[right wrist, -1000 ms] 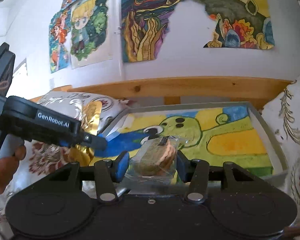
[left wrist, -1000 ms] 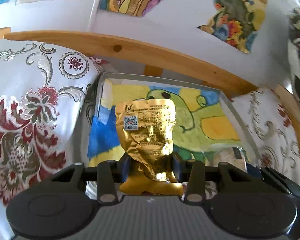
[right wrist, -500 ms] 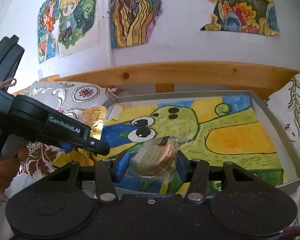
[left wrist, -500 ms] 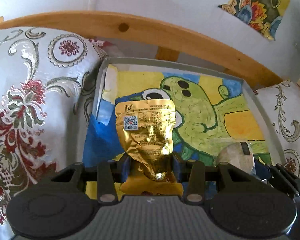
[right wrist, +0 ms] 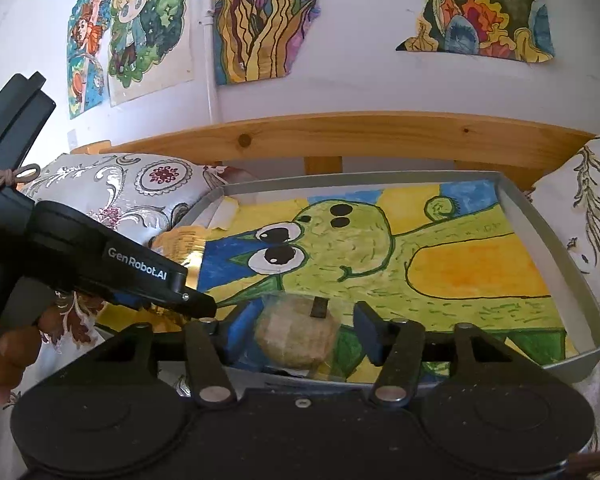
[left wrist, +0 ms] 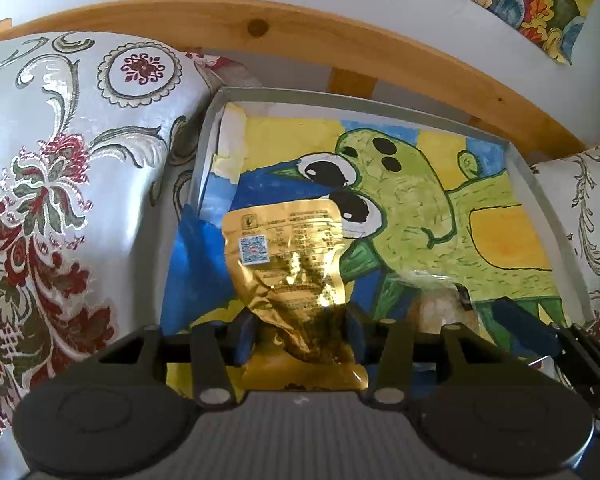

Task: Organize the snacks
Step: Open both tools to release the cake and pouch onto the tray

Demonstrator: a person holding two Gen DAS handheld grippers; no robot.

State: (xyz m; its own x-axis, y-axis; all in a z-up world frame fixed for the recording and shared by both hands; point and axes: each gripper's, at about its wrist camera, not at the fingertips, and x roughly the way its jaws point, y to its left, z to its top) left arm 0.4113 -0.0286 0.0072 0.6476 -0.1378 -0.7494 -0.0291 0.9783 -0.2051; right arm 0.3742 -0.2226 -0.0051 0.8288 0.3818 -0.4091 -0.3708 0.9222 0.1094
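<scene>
A crinkled gold foil snack packet (left wrist: 288,264) stands between the pads of my left gripper (left wrist: 300,332), which is shut on its lower end over the left part of the painted grey tray (left wrist: 340,100). From the right wrist view the packet (right wrist: 180,244) shows behind the left gripper (right wrist: 196,304). A round biscuit in clear wrap (right wrist: 296,336) lies on the tray (right wrist: 340,184) near its front edge. My right gripper (right wrist: 300,336) stands open around the biscuit, with a small gap at the right pad. The biscuit (left wrist: 444,312) also shows low right in the left wrist view.
Patterned cushions flank the tray, one on the left (left wrist: 60,200) and one on the right (left wrist: 588,220). A wooden rail (left wrist: 300,28) runs behind it under a wall with paintings. A hand (right wrist: 4,344) holds the left gripper's handle.
Both grippers moved forward and down over the tray. The right gripper's fingers parted and the wrapped biscuit now lies on the tray. The left still holds the gold packet.
</scene>
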